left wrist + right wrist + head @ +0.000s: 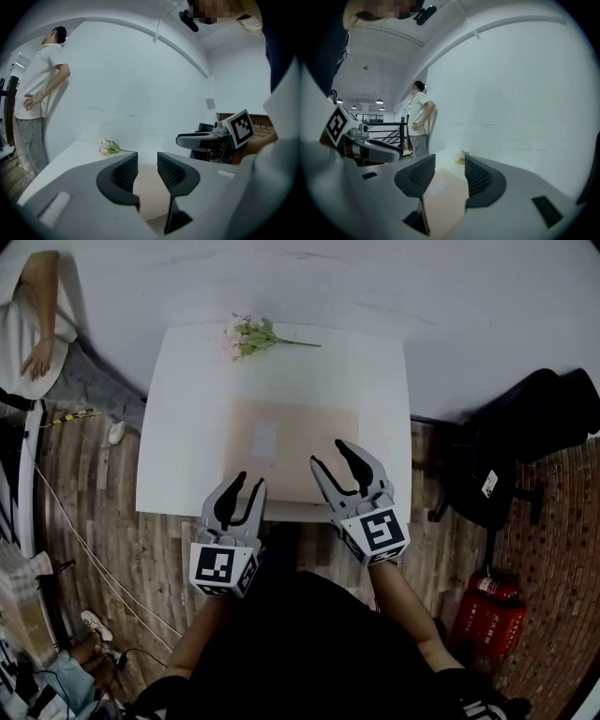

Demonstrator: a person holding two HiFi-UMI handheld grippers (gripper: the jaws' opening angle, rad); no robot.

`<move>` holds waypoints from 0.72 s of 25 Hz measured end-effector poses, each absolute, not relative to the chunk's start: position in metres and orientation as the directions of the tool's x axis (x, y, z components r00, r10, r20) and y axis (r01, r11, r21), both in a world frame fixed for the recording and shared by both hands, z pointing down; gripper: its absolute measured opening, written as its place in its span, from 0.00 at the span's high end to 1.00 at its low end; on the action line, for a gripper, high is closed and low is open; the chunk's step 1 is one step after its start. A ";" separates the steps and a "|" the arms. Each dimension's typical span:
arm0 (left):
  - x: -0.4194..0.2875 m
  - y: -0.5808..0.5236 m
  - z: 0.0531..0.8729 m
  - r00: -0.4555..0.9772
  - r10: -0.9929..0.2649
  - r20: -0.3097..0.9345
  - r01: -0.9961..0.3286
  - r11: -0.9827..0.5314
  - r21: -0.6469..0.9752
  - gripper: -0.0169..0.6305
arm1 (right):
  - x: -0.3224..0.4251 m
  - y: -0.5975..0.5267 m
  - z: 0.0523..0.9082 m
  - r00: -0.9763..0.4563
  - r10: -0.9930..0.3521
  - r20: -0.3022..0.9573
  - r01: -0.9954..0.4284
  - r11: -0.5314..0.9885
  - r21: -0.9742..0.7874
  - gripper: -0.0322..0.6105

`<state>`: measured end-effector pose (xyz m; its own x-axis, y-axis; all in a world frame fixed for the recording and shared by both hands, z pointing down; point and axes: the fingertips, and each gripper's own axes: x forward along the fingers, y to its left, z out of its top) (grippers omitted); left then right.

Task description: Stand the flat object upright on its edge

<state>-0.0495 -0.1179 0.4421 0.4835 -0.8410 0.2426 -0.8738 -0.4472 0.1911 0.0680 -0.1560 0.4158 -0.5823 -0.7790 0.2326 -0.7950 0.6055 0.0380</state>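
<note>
A flat tan sheet-like object [291, 448] with a pale label lies flat on the white table [183, 437]. It also shows through the jaws in the left gripper view [151, 197] and in the right gripper view [443, 199]. My left gripper [249, 482] hovers at the table's front edge, by the object's near left corner, open with nothing between its fingers [147, 161]. My right gripper [329, 454] hangs over the object's near right part, also open and empty [450, 164]. Neither touches the object as far as I can tell.
A small bunch of flowers [248, 336] lies at the table's far edge. A person [37, 324] stands at the far left by the wall. To the right of the table are a black chair [525, 442] and a red fire extinguisher [492, 615]. Cables run over the wooden floor on the left.
</note>
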 end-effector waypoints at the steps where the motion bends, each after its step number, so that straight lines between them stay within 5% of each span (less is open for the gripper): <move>1: -0.050 -0.124 0.447 0.482 -0.838 0.256 -0.875 -0.445 0.191 0.77 | 0.068 -0.163 0.422 -0.585 -0.770 0.254 -0.791 0.611 0.032 0.67; 13: -0.060 -0.170 0.514 0.467 -0.773 0.429 -0.884 -0.412 0.221 0.73 | 0.081 -0.218 0.497 -0.586 -0.690 0.424 -0.768 0.640 -0.020 0.64; 18: -0.067 -0.181 0.537 0.456 -0.736 0.501 -0.890 -0.392 0.234 0.64 | 0.103 -0.217 0.519 -0.557 -0.674 0.485 -0.784 0.620 -0.039 0.62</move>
